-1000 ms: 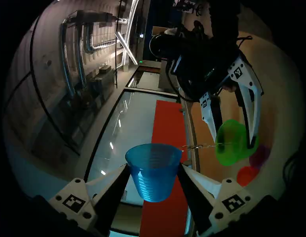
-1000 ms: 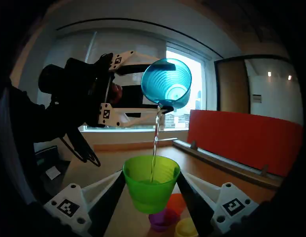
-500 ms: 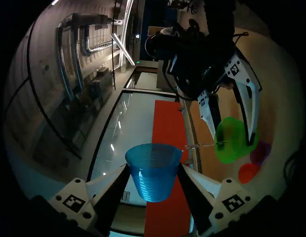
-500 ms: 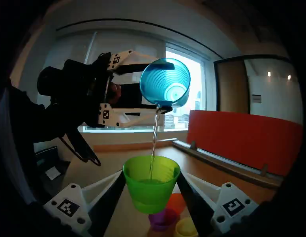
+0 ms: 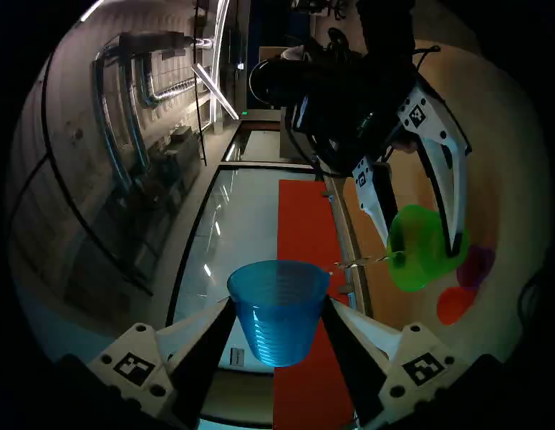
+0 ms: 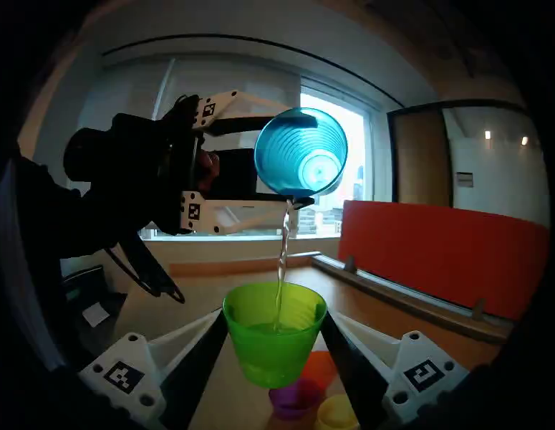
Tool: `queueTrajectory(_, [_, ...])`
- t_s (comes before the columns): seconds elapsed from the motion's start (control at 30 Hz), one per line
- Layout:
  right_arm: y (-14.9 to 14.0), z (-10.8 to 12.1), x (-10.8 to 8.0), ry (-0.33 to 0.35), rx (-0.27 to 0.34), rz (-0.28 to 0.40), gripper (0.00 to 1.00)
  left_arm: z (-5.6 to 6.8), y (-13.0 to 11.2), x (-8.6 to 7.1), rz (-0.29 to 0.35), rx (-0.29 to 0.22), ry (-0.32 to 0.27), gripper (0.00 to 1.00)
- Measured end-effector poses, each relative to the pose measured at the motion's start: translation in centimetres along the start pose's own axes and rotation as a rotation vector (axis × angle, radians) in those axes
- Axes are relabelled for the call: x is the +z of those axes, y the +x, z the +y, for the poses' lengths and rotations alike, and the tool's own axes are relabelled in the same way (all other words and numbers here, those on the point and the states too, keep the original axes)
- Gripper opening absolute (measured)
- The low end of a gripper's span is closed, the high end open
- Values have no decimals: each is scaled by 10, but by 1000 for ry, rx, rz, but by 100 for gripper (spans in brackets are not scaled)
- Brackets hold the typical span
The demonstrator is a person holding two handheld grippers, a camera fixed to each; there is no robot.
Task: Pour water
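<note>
We judge the pour to be under way but not finished. The left gripper (image 5: 278,307) has both fingers closed against the sides of a translucent blue ribbed plastic cup (image 5: 278,319). The cup is tipped over, so a thin stream of water (image 6: 282,244) falls from its rim into a translucent green plastic cup (image 6: 274,344). The right gripper (image 6: 274,319) clamps that cup upright between its two fingers, above the wooden counter (image 6: 399,304). A waterline sits in the green cup's upper part, so most of the filling looks done. What is left, we think, is to let the stream run out, right the blue cup and set both down.

The right gripper view looks into the blue cup's mouth, where little water seems to remain, and it shows the stream landing. It also shows small purple (image 6: 295,398), orange (image 6: 324,364) and yellow (image 6: 339,413) cups on the counter beneath. The left gripper view has the blue cup from behind and the room turned sideways, which tells us how far that gripper is rolled. How much water the cup holds is hidden there
</note>
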State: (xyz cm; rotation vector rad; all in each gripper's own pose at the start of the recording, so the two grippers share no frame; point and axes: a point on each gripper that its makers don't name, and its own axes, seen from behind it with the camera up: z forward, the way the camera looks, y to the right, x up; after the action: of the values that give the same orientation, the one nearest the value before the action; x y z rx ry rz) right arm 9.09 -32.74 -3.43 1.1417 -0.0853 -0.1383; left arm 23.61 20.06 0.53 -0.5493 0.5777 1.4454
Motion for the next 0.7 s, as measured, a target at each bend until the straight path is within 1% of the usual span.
queueTrajectory(0.37, [0,1,-1,-4,0,0,90,3,2,-2,-4,30,2,83])
queueTrajectory(0.7, [1,2,-2,-6,0,0,90,2,4,-4,-3,37,7,83])
